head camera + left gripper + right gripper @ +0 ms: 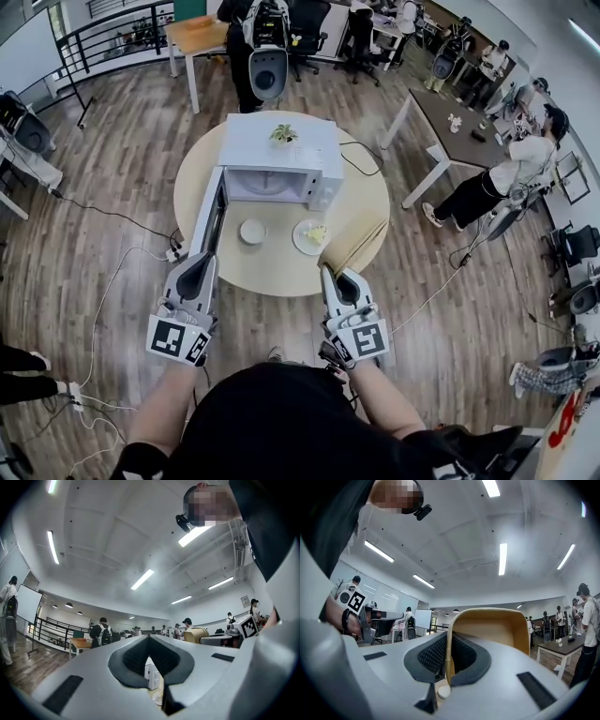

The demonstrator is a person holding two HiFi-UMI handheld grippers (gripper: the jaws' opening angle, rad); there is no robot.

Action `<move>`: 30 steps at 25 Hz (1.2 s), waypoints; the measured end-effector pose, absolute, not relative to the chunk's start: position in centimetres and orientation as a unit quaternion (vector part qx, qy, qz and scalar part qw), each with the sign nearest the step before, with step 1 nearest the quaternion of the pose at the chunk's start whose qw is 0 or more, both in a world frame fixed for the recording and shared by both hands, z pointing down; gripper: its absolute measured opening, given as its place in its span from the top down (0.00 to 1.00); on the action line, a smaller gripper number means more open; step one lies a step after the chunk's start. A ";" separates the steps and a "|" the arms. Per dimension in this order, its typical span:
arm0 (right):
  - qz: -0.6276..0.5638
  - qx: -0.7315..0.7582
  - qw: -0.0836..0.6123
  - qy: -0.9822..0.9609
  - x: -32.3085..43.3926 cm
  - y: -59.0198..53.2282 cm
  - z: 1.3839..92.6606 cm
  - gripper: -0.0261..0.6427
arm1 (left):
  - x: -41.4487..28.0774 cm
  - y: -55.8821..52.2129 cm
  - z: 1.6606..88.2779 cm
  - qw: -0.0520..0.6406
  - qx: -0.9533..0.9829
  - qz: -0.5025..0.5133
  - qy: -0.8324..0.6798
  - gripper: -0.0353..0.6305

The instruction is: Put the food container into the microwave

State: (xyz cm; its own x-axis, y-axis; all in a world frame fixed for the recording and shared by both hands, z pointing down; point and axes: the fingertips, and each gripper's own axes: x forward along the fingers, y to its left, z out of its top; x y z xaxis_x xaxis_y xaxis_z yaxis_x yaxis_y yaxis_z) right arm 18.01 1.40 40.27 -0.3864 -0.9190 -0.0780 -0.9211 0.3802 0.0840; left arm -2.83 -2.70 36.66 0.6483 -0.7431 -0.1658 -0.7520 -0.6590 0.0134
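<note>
My right gripper (pixel 330 274) (pixel 449 637) is shut on the rim of a tan food container (pixel 492 630), which reaches forward over the round table's near right side (pixel 364 251). The white microwave (pixel 277 150) stands at the middle of the table, its door (pixel 208 211) swung open toward the left. My left gripper (pixel 201 262) (pixel 149 639) is shut with nothing in it, near the door's free edge. Through the slit under its pads a strip of the microwave (pixel 152 677) shows.
A small white bowl (pixel 251 231) (pixel 444 692) and a plate with food (pixel 311 236) lie on the round wooden table (pixel 281 277) in front of the microwave. A small plant (pixel 283 134) sits on top of it. Cables trail on the floor; people and desks stand around.
</note>
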 end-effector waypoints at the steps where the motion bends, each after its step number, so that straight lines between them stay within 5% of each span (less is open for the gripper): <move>1: 0.056 -0.551 0.010 0.833 18.3 1.2 40.3 0.92 | -2.5 -2.8 36.7 0.028 -0.906 0.078 0.415 0.92; 30: 0.051 -0.519 0.014 0.853 23.0 -0.4 42.9 0.92 | 4.2 -3.8 37.5 0.033 -0.904 0.054 0.423 0.92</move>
State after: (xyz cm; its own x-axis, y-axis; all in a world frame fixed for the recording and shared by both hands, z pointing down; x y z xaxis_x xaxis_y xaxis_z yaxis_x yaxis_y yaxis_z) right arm 23.03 -0.43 42.94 -0.4599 -0.8846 -0.0771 -0.8875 0.4551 0.0726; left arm 4.16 -3.75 37.50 0.6368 -0.7608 -0.1254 -0.7679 -0.6404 -0.0141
